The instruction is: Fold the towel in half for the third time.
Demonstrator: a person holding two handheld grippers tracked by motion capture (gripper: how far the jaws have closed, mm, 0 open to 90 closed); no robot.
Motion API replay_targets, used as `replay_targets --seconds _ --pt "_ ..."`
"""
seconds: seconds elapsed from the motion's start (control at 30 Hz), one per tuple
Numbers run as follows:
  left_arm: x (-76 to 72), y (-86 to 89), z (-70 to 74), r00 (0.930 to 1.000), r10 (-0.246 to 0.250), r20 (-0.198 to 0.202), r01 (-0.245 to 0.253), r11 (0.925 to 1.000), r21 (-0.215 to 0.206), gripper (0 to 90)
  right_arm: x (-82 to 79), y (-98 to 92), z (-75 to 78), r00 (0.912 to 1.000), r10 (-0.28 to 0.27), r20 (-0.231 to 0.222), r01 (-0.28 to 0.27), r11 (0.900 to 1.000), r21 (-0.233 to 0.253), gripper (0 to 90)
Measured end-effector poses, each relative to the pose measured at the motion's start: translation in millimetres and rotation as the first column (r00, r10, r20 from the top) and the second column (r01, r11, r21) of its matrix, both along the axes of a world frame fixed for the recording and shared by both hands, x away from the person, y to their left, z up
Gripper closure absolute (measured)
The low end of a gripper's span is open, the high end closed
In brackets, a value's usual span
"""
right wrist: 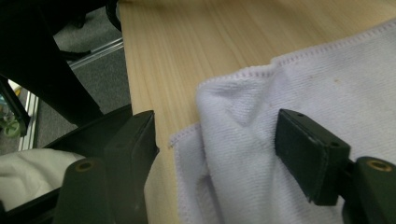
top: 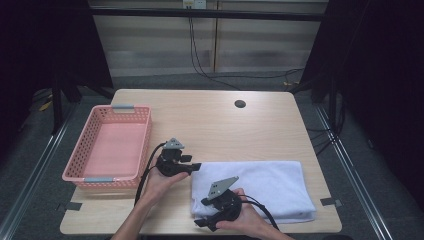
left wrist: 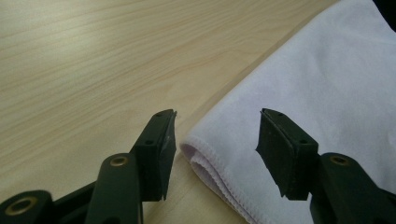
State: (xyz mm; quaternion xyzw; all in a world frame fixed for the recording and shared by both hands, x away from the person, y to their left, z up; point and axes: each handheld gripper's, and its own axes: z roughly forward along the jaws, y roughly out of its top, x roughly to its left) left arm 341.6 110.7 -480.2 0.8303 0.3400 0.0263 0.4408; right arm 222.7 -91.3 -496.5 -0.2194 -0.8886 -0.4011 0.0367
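A folded white towel (top: 265,182) lies on the near right part of the wooden table (top: 210,125). My left gripper (top: 196,166) is at the towel's far left corner, open, its jaws on either side of the folded corner (left wrist: 205,154). My right gripper (top: 202,224) is at the towel's near left corner, open, with a bunched corner of the towel (right wrist: 233,116) between its jaws. In the left gripper view the towel (left wrist: 317,84) spreads to the right. Neither gripper has closed on the cloth.
An empty pink plastic basket (top: 111,145) stands on the left of the table. A round cable hole (top: 240,104) is near the far edge. The table's near edge is close behind the right gripper, with grey floor (right wrist: 98,79) beyond it.
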Motion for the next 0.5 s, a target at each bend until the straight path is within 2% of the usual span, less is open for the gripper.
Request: replay_targets --seconds 0.13,0.23,0.3,0.4,0.5 --pt "0.7 2.8 1.3 0.9999 0.013 0.001 -0.013 0.9999 -0.002 45.8 -4.5 -1.1 -3.3 0.9990 0.007 0.045 -0.008 1.000 0.009 29.5" --pt "2.0 6.4 2.8 0.9993 0.038 0.000 -0.038 0.9991 -0.021 45.4 -7.3 -3.0 -6.0 0.9975 0.007 0.070 -0.009 1.000 0.020 30.1" --pt "4.0 9.3 2.2 0.9985 0.055 -0.004 -0.055 0.9983 -0.017 45.4 -9.4 -3.3 -7.4 0.9956 0.003 0.094 -0.005 1.000 0.023 30.3" --pt "5.2 11.2 0.6 0.9978 0.063 -0.021 -0.064 0.9977 -0.022 44.8 -17.6 -0.6 -9.4 0.9867 -0.001 0.162 0.001 1.000 0.001 30.3" --pt "4.7 10.4 -0.1 0.9974 0.067 -0.026 -0.068 0.9974 -0.023 44.1 -19.7 0.2 -10.4 0.9793 0.000 0.202 0.002 1.000 -0.012 33.2"
